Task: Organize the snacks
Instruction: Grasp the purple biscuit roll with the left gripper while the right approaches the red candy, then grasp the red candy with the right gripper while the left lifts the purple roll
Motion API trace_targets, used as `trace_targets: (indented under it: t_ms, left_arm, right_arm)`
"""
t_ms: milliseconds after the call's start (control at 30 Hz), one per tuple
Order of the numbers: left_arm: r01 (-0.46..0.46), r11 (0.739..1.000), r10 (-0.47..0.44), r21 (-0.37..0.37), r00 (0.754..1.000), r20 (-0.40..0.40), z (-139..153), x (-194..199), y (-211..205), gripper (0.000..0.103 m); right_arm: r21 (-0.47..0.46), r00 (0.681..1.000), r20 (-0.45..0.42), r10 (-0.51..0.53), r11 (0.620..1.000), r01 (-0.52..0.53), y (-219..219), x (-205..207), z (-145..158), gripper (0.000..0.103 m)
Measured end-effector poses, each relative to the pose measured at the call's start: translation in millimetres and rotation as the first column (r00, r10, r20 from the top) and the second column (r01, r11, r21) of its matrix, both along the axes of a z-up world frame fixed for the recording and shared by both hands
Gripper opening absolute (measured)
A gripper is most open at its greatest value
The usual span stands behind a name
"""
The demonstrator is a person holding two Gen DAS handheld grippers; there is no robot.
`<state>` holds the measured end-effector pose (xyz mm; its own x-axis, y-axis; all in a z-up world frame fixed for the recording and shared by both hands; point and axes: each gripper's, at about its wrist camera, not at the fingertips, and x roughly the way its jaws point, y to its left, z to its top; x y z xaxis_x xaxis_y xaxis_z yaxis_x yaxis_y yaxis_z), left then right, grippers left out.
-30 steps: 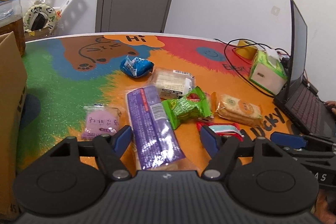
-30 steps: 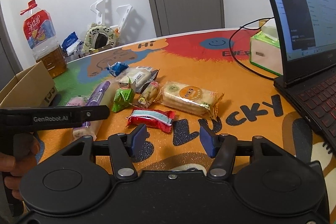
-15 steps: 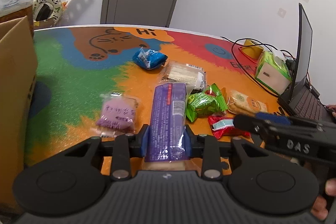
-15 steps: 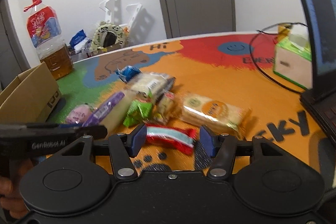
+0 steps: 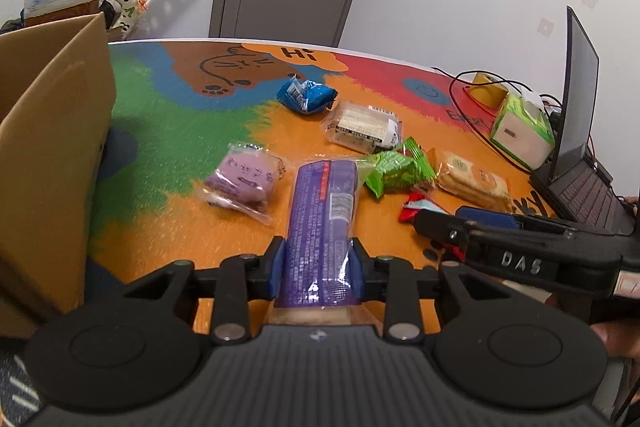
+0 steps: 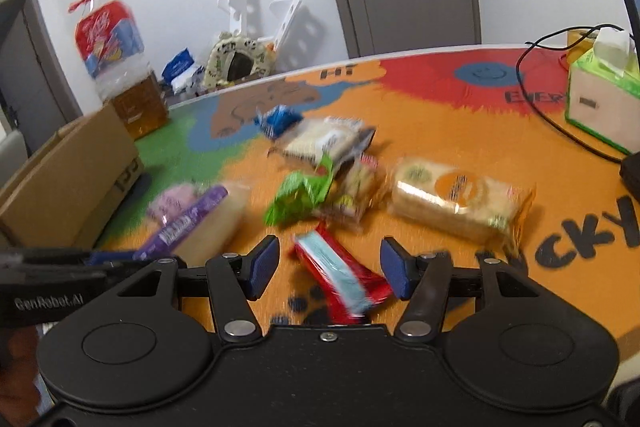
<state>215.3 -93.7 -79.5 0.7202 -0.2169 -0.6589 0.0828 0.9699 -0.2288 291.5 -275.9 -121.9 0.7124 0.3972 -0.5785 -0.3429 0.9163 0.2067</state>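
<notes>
Purple long snack pack point(image 5: 322, 223), lying amid the snacks mid-tabletop, is clamped at its near end by the left gripper point(image 5: 318, 267). Best lifted level toward the cardboard box point(image 5: 48, 155) at the left edge, lest it sag. Right gripper point(image 6: 328, 267) stands half-open, straddling the red wrapper point(image 6: 340, 277) without pressing it.

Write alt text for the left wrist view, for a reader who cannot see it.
The left gripper is shut on a long purple snack pack above a colourful table mat. Beyond lie loose snacks: a pink bun packet, a green packet and a blue packet; a cardboard box stands at left.
</notes>
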Motion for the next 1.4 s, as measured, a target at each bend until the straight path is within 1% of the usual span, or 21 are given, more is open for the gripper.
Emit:
trace_targets:
  t_ms: [33,67,167,200,367,567,767,833,867,933,967,1000,1067,1133,1167,1200,1300,1400]
  left_arm:
    - [-0.002,1.0,0.002,0.007,1.0,0.003,0,-4,-1,0.032]
    - [-0.004,1.0,0.004,0.01,1.0,0.003,0,-7,-2,0.032]
    - [-0.012,1.0,0.012,0.009,1.0,0.003,1,-16,-2,0.031]
    - [-0.018,1.0,0.018,0.009,1.0,0.004,1,-19,-2,0.031]
    - [-0.038,0.999,0.038,0.002,0.999,0.016,2,-38,-1,0.029]
    - [-0.047,0.999,0.047,0.012,0.999,0.014,7,-57,1,0.028]
    - [-0.07,0.997,0.069,0.036,0.998,0.008,7,-62,1,0.03]
    - [-0.067,0.997,0.066,0.043,0.998,0.005,6,-60,-1,0.032]
    - [-0.064,0.997,0.064,0.047,0.998,0.003,5,-59,-2,0.034]
    - [-0.07,0.996,0.07,0.054,0.998,-0.005,2,-54,-4,0.037]
    - [-0.077,0.996,0.078,0.051,0.997,-0.009,0,-52,-4,0.039]
    - [-0.083,0.996,0.083,0.044,0.996,-0.013,-2,-50,-4,0.039]
    - [-0.085,0.995,0.085,0.049,0.996,0.003,-3,-48,-6,0.04]
    - [-0.081,0.995,0.08,0.066,0.997,0.013,-5,-48,-9,0.04]
    - [-0.081,0.994,0.08,0.071,0.997,0.016,-5,-48,-10,0.037]
    - [-0.083,0.994,0.082,0.073,0.996,0.018,-5,-48,-10,0.035]
    - [-0.084,0.995,0.084,0.06,0.996,0.016,-4,-48,-9,0.031]
    - [-0.09,0.995,0.089,0.05,0.996,0.026,1,-52,-7,0.03]
  right_arm:
    - [-0.014,1.0,0.009,0.002,1.0,-0.002,1,-4,0,0.053]
    - [-0.024,1.0,0.014,0.003,1.0,-0.003,2,-6,0,0.048]
    - [-0.018,1.0,0.009,0.012,1.0,-0.012,-1,-13,1,0.026]
    - [-0.003,1.0,0.004,0.02,1.0,-0.02,-2,-15,1,0.024]
    - [0.024,0.999,0.012,0.033,0.999,-0.033,-5,-34,0,0.022]
    - [0.062,0.999,0.012,0.031,0.998,-0.031,-9,-48,2,0.022]
    - [0.07,0.999,-0.002,0.05,0.996,-0.05,-6,-57,0,0.023]
    - [0.056,0.999,-0.001,0.054,0.997,-0.054,-3,-57,-1,0.024]
    - [0.048,0.998,0.005,0.056,0.997,-0.057,-2,-57,0,0.028]
    - [0.035,0.998,0.01,0.063,0.997,-0.063,0,-56,0,0.03]
    - [0.031,0.998,0.014,0.065,0.997,-0.066,2,-56,0,0.034]
    - [0.025,0.998,0.02,0.066,0.997,-0.066,3,-56,0,0.036]
    - [0.011,0.997,0.03,0.066,0.998,-0.066,4,-55,-1,0.036]
    - [0.001,0.997,0.035,0.069,0.998,-0.069,6,-55,-1,0.036]
    - [-0.005,0.997,0.037,0.068,0.998,-0.068,6,-55,-1,0.032]
    - [-0.006,0.997,0.037,0.069,0.998,-0.069,6,-54,-1,0.023]
    - [0.013,0.997,0.034,0.068,0.998,-0.068,4,-55,-1,0.022]
    - [0.029,0.997,0.048,0.062,0.998,-0.063,2,-57,1,0.022]
